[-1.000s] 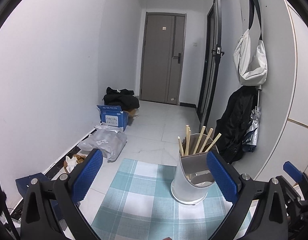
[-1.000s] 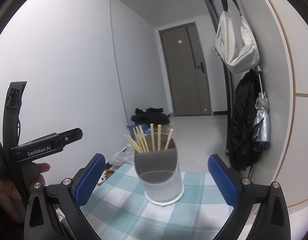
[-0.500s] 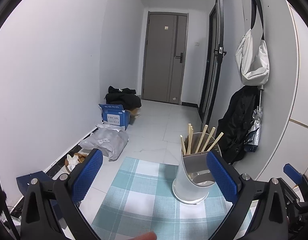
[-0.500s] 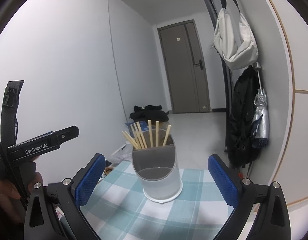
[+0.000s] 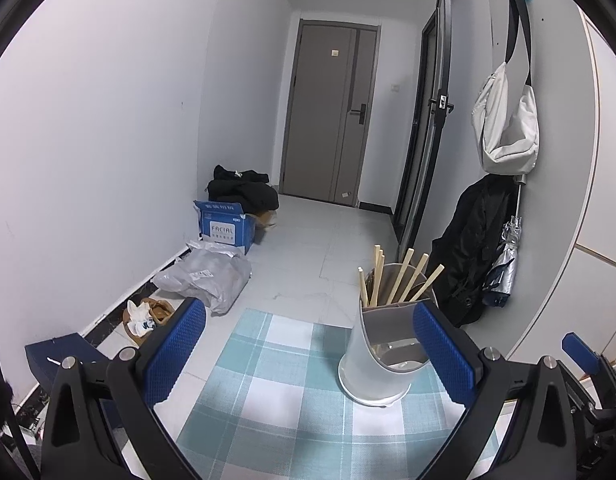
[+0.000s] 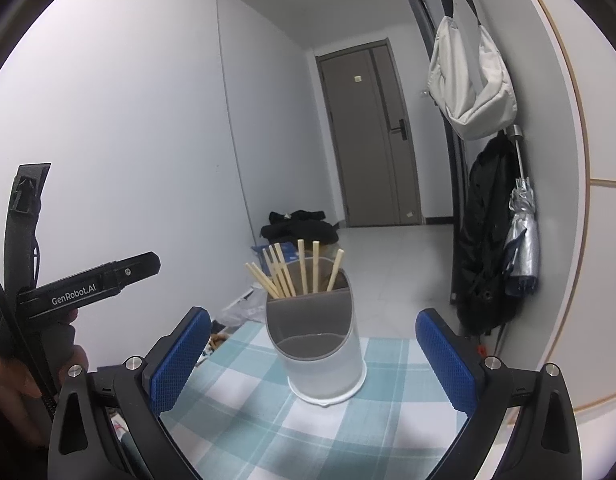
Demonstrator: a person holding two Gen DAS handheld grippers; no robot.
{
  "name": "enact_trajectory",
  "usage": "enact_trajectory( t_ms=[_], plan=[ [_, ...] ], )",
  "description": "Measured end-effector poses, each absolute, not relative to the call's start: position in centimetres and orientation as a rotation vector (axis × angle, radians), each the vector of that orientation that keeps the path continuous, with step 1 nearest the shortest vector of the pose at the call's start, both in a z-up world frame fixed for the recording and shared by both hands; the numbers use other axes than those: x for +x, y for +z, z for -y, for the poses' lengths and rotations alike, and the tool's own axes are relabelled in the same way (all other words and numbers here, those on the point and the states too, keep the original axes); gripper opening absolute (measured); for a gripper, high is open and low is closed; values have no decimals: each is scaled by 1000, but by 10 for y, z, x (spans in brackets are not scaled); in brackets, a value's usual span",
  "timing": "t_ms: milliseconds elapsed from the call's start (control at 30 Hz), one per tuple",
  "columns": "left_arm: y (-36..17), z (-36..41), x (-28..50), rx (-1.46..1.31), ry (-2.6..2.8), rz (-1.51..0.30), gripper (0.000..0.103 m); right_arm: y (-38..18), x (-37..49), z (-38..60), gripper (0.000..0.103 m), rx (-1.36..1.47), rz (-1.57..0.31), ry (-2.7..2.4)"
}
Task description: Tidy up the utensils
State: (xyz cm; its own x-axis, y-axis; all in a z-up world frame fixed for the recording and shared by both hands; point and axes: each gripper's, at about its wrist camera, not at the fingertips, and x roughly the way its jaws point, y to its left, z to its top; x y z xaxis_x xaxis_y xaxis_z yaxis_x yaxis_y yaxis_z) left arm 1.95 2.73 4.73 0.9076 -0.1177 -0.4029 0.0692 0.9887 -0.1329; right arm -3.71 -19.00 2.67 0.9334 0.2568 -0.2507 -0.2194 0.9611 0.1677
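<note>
Plastic holder: the white utensil holder (image 6: pixel 322 354) is standing upright on the blue-and-white checked cloth (image 6: pixel 243 424), and it's my landmark for everything else.
Chopsticks: a bunch of wooden chopsticks (image 6: pixel 295 272) is sticking up out of the holder's back compartment, leaning at different angles; the lower front compartment is looking empty from here.
Right gripper: the right gripper (image 6: pixel 314 360) is hovering just in front of the holder with its blue pads spread wide, one on each side, gripping nothing.
Left gripper: the left gripper (image 5: pixel 308 354) is sitting to the left of the holder, pads wide apart too, nothing between them; its right pad is overlapping the holder's edge in its own view, contact unclear.
Hand: a hand (image 6: pixel 11 380) is gripping the left tool's handle, off to the holder's left.
Background: a white bag (image 6: pixel 470 88) is hanging on the wall behind and right of the holder.
</note>
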Motion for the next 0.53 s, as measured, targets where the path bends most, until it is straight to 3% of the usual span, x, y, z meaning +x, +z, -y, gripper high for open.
enact_trajectory(
  t_ms=[533],
  plan=[
    [47,-28,18,-124,-89,-405,102,24,-36,189,103,135,-289,248]
  ],
)
